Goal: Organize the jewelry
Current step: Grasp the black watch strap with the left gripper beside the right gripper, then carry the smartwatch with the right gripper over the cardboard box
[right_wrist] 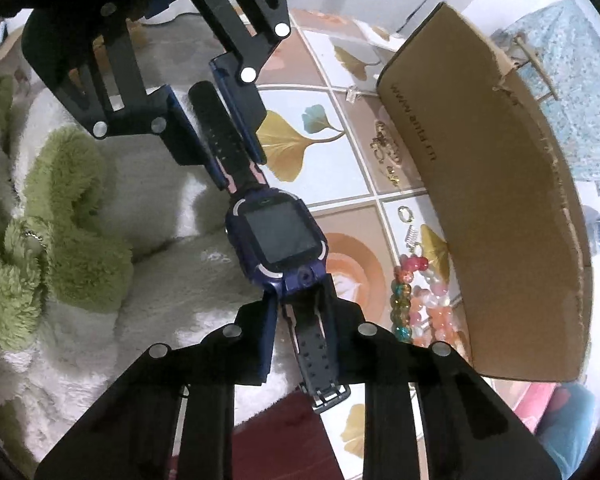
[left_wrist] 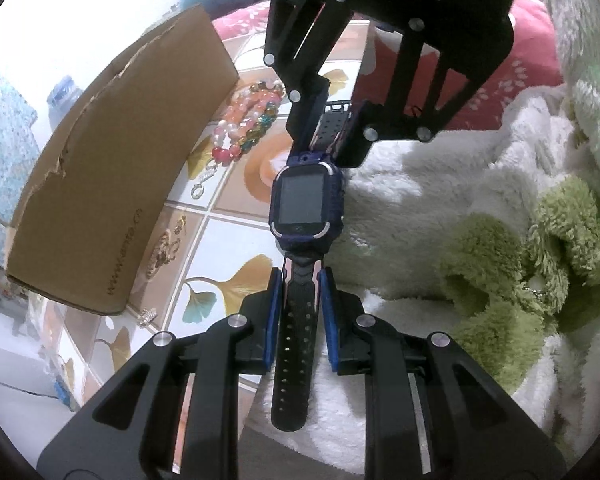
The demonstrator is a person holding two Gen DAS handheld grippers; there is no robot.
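A dark blue smartwatch (left_wrist: 306, 204) with a black perforated strap is stretched out between both grippers, above the edge of a fluffy blanket. My left gripper (left_wrist: 300, 280), at the bottom of the left wrist view, is shut on the strap end with the holes. My right gripper (left_wrist: 328, 132) comes in from the top and is shut on the buckle end. In the right wrist view the watch (right_wrist: 280, 236) lies face up, with the right gripper (right_wrist: 300, 308) clamping the strap just below the case and the left gripper (right_wrist: 216, 140) holding the far strap.
A brown cardboard box (left_wrist: 120, 160) (right_wrist: 500, 200) stands on a leaf-patterned tablecloth. Beside it lie bead bracelets (left_wrist: 248, 120) (right_wrist: 424, 304), a small ring (left_wrist: 197, 191) (right_wrist: 405, 213), a gold brooch (left_wrist: 164, 252) (right_wrist: 386, 148) and a silver clip (left_wrist: 147, 316). A white and green blanket (left_wrist: 420, 200) (right_wrist: 160, 280) covers the other side.
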